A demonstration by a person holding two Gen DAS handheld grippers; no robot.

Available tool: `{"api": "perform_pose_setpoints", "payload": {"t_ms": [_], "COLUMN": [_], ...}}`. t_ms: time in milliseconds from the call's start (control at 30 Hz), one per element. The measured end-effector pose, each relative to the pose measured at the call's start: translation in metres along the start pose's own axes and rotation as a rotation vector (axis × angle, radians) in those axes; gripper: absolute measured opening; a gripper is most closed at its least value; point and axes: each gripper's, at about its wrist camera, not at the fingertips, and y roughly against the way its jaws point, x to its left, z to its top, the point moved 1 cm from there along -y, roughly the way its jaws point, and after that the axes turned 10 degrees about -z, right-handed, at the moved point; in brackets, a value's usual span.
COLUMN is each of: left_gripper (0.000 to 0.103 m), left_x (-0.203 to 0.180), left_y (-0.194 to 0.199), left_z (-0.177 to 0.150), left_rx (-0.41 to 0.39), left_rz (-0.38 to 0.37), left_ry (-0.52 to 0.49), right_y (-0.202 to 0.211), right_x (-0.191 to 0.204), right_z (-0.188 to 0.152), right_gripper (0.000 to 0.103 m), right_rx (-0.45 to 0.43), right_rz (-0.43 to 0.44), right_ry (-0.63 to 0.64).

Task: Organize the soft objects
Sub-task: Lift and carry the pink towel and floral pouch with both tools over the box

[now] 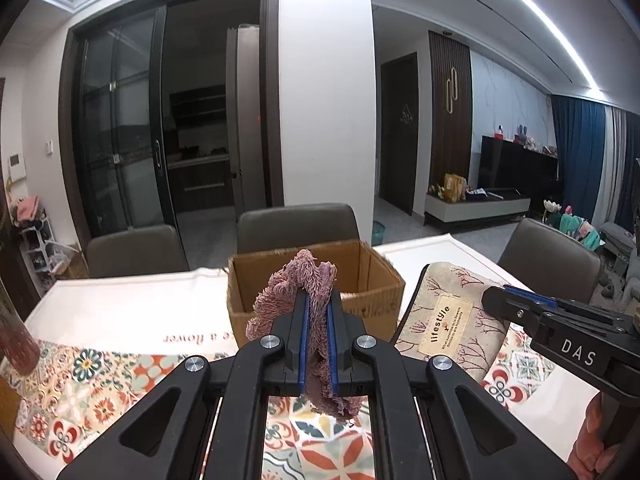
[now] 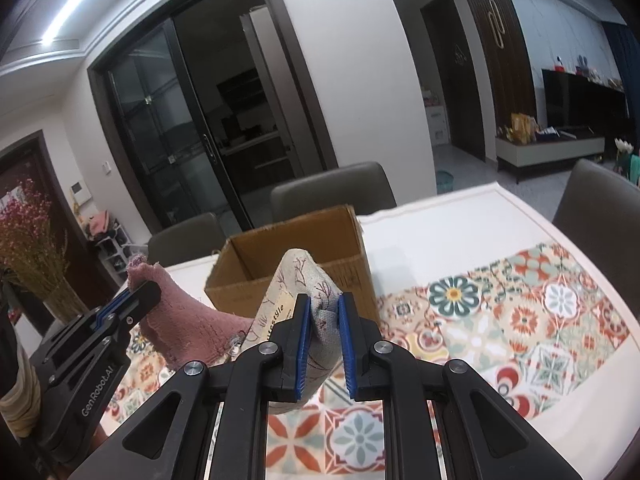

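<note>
Table (image 1: 120, 312) with patterned cloth fills the lower frame. Open cardboard box (image 1: 372, 280) sits centre frame, beyond both claws. Left claw (image 1: 316, 320) clamped tight on pink cloth (image 1: 288, 292), low centre in left view, lifted off the table. Right claw (image 2: 323, 322) pinched on beige "lifestyle" pouch (image 2: 296, 276), low centre in right view, just before the box.
</note>
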Motion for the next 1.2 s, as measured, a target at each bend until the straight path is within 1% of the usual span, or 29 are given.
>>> {"api": "perform_pose_setpoints", "payload": {"t_ms": [433,700,800,1200], "left_gripper": [0.010,0.010,0.010,0.010], "left_x": [0.015,0.027,0.026,0.037], "left_y": [-0.005,-0.018,-0.020,-0.043], "left_z": [0.029,0.041,0.045,0.070], "left_rx": [-0.058,-0.065,-0.072,-0.088], "left_rz": [0.036,0.048,0.051,0.061], "left_ry": [-0.009,0.004,0.006,-0.050], "right_y": [-0.003,-0.014,-0.018,-0.040], "right_x": [0.019,0.028,0.032,0.044], "right_z": [0.034,0.051,0.059,0.084], "right_gripper": [0.016,0.016,0.016,0.016], "right_rx": [-0.091,-0.113,-0.123,-0.140], "right_rz": [0.028,0.044,0.049,0.056], "right_ry": [0.043,0.057,0.063,0.078]}}
